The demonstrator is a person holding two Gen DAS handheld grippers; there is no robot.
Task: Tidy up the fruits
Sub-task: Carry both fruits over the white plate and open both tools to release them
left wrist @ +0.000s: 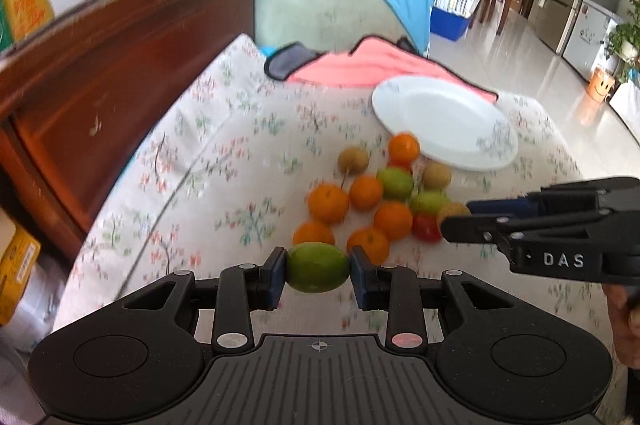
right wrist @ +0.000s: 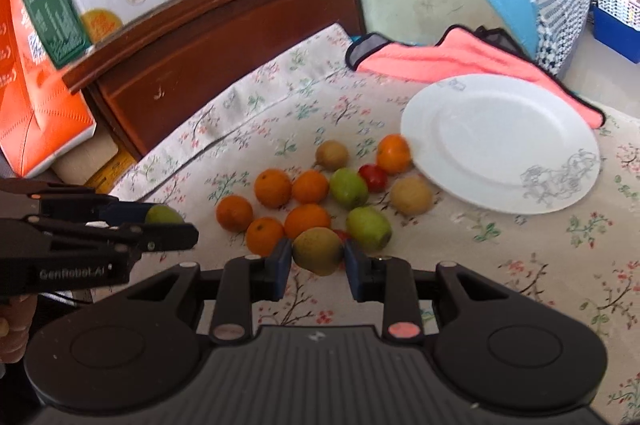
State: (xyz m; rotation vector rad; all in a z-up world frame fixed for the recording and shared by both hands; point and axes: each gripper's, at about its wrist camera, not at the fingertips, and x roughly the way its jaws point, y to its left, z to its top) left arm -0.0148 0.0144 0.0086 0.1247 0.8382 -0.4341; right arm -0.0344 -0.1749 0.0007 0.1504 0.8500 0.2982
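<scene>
Left wrist view: my left gripper (left wrist: 318,275) clamps a round green fruit (left wrist: 318,267), my right gripper (right wrist: 318,259) a brownish-yellow one (right wrist: 319,251), both near the loose fruit pile (right wrist: 312,193). The empty white ceramic plate (right wrist: 500,141) lies far right; I judge smooth round skins could slip out during carrying.

Our left gripper (left wrist: 318,271) and right gripper (right wrist: 316,257) are matte black with blue finger pads (left wrist: 277,275), silver rivets and white "DAS" lettering.
</scene>
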